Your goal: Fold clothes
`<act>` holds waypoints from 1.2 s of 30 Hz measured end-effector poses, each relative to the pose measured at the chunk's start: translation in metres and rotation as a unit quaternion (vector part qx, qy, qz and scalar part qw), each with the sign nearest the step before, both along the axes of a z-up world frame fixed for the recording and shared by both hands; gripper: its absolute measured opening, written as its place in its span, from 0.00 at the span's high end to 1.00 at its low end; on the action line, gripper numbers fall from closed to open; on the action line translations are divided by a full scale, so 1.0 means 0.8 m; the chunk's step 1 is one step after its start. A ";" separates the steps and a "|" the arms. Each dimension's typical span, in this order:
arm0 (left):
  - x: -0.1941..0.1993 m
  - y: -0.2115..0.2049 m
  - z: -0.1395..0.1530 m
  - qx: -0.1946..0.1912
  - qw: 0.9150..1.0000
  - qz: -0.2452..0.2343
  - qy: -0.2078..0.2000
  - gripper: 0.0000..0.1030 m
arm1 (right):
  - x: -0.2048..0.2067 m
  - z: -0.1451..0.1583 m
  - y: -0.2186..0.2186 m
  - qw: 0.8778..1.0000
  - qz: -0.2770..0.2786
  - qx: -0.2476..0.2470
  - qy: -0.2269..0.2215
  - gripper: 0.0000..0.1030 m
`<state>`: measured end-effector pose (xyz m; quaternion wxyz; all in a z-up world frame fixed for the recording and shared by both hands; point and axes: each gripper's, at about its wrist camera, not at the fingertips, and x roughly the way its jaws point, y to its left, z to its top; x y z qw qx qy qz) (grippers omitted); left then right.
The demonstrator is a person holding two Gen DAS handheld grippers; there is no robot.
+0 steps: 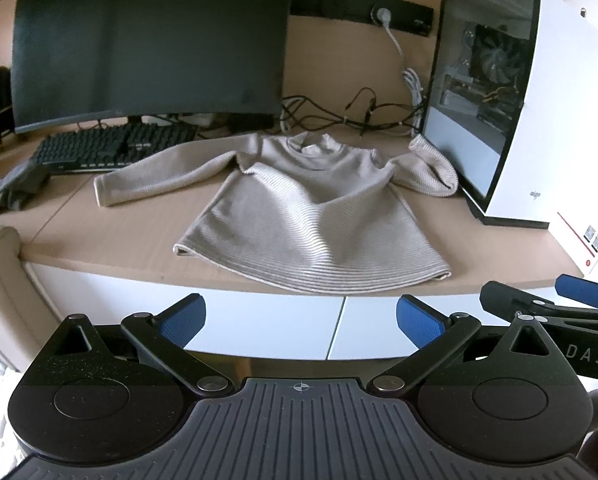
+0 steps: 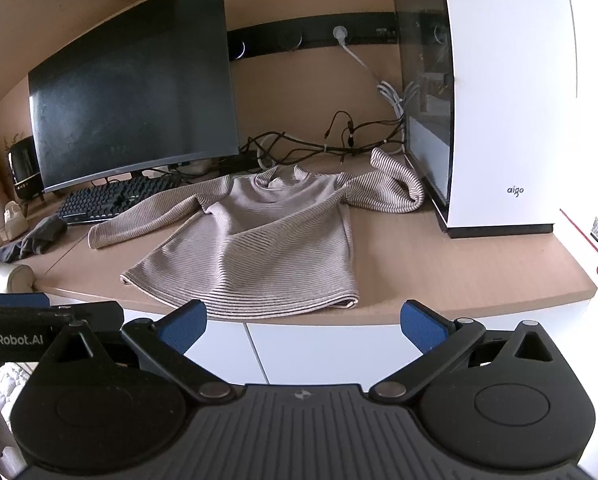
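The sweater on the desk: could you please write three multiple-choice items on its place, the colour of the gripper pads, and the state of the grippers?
1. Where does the sweater lie?
A. on the keyboard
B. between the monitor and the PC case
C. on the floor

2. What colour are the pads?
A. red
B. blue
C. green

3. How are the left gripper and right gripper?
A. both open, empty
B. both shut on cloth
C. one holding a sleeve

Answers: B, it lies flat on the desk between them; B, blue shows in both views; A, the jaws stand wide, short of the hem.
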<state>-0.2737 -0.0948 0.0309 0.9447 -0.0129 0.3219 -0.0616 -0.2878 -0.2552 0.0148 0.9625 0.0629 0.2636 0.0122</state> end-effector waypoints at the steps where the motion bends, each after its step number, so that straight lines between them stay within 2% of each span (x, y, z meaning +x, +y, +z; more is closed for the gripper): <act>1: 0.000 0.000 0.000 0.000 1.000 0.000 0.000 0.00 | 0.000 0.000 0.000 1.000 0.000 -0.001 -0.001 0.00; 36: 0.025 0.008 -0.008 0.001 1.000 0.001 0.022 0.00 | 0.027 -0.010 0.004 1.000 0.004 0.005 0.017 0.00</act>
